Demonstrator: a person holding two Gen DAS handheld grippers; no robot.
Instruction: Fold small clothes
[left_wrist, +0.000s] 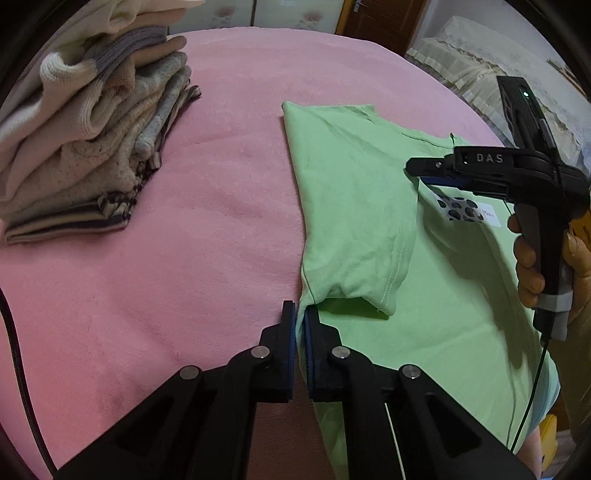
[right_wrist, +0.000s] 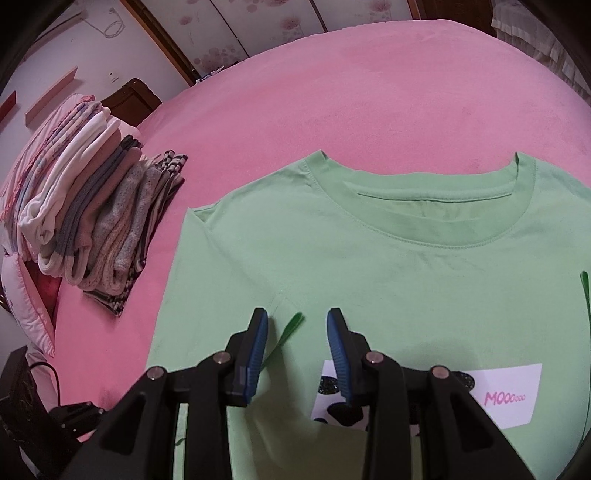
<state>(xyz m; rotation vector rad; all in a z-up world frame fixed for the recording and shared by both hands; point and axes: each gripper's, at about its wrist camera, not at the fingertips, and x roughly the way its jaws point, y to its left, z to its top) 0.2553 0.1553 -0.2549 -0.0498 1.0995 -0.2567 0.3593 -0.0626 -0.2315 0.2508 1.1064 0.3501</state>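
- Green T-shirt (right_wrist: 406, 258) lies flat on the pink bed cover (left_wrist: 229, 155), print side up, neckline away from us; its left side is folded inward, with the sleeve (left_wrist: 354, 236) lying over the body.
- Nearest to us, our left claw (left_wrist: 300, 325) sits at the folded left edge of the shirt, down toward the hem. Its jaws are drawn together with only a thin slit between the blue pads; the shirt's edge runs into that slit, so we read it as pinching the fabric edge.
- Our right claw (right_wrist: 297, 325) hangs above the chest area with its jaws partly apart. Nothing sits between the blue pads; shirt fabric shows through the gap.
- In the left wrist view, a hand (left_wrist: 535, 266) grips the right claw's handle, and a thin green cable (left_wrist: 532, 387) trails down from it.
- Just behind the right claw's fingers we see the white print patch (right_wrist: 509, 395) with pink lettering and black spots.
- Farther out, the ribbed collar (right_wrist: 428, 221) lies open and flat.
- To the left, well apart from the shirt, we see a pile of folded clothes (right_wrist: 103, 221), knits and striped items stacked on the bed cover.
- Beyond the pile, a pink pillow (right_wrist: 33, 317) lies at the bed's edge.
- At the far end stand cabinet doors with a floral pattern (right_wrist: 258, 22).
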